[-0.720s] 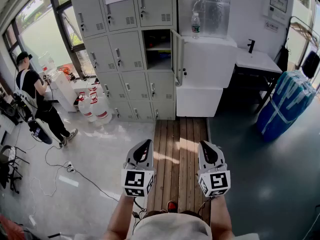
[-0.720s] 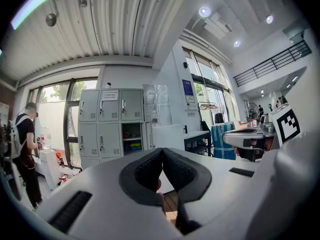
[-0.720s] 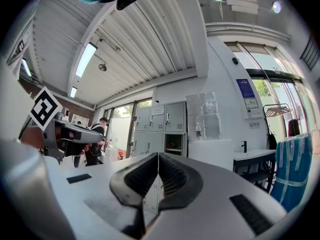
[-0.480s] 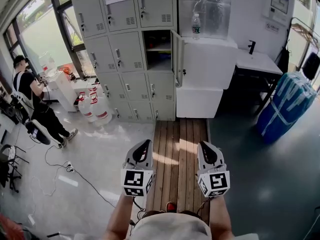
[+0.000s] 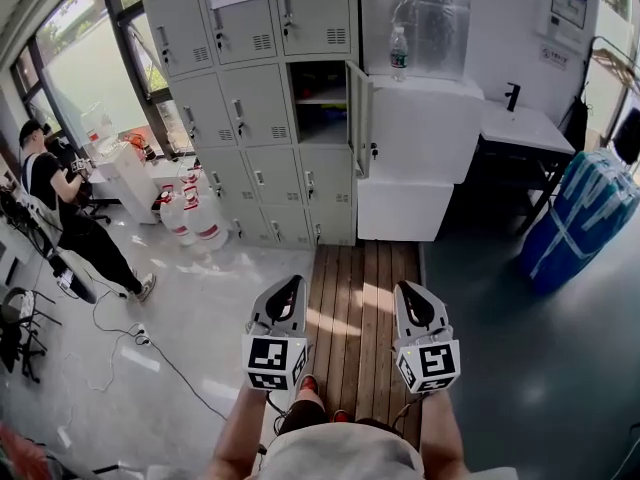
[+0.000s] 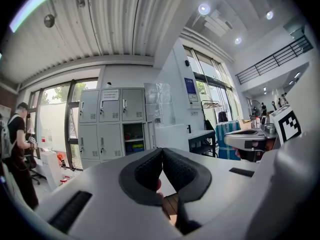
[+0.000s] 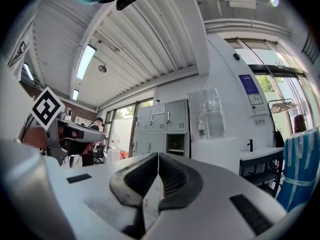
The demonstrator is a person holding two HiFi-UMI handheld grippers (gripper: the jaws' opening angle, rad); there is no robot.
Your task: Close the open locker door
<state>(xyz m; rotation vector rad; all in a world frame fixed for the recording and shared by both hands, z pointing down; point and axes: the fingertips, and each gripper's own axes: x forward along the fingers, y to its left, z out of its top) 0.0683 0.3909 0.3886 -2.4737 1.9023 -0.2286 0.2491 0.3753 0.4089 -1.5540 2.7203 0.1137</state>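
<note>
A bank of grey lockers (image 5: 245, 118) stands against the far wall. One compartment (image 5: 318, 103) in its right column is open, with its door (image 5: 357, 118) swung out to the right, edge-on to me. Both grippers are held low and level in front of me, well short of the lockers. My left gripper (image 5: 285, 298) is shut with nothing in it, and my right gripper (image 5: 415, 303) is shut and empty too. The left gripper view has the closed left gripper (image 6: 162, 154) below the open compartment (image 6: 133, 138). In the right gripper view the right gripper (image 7: 158, 159) points at the open compartment (image 7: 176, 145).
A wooden walkway (image 5: 365, 288) leads to the lockers. White cabinets (image 5: 420, 138) with a water bottle (image 5: 399, 46) stand to their right, then a desk (image 5: 525, 128) and a blue wrapped bundle (image 5: 585, 218). At the left are jugs (image 5: 190, 218), a person (image 5: 60, 208) and floor cables (image 5: 130, 338).
The view has shifted slightly toward the lockers and my foot now shows between my arms. The person at the left has moved further left. Both grippers stay shut.
</note>
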